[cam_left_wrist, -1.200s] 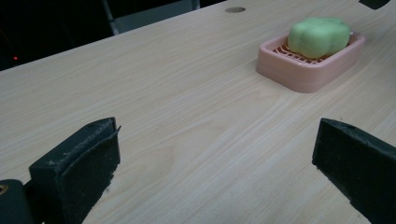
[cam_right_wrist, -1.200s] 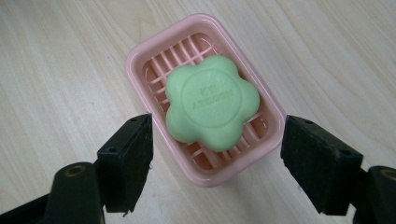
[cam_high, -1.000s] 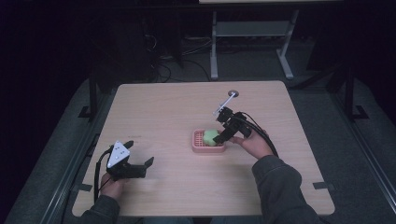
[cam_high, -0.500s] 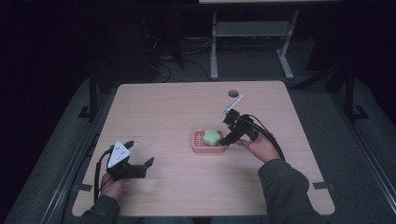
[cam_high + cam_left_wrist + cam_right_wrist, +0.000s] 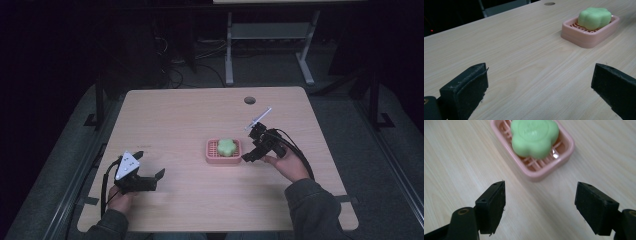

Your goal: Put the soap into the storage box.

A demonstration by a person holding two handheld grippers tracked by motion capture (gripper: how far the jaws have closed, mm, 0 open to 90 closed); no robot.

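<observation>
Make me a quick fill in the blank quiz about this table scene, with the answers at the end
1. The green soap lies in a pink ____.
2. The soap is shaped like a ____.
3. The right gripper has its jaws ____, with nothing between them.
4. The left gripper rests near the table's ____ edge, far from the dish.

Answers: soap dish; flower; open; near

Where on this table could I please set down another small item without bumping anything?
The whole far half of the table is bare, save a small hole. The stretch between the left hand-held gripper and the soap dish is also free. It is crowded just right of the dish, where the right hand-held gripper sits.
</observation>
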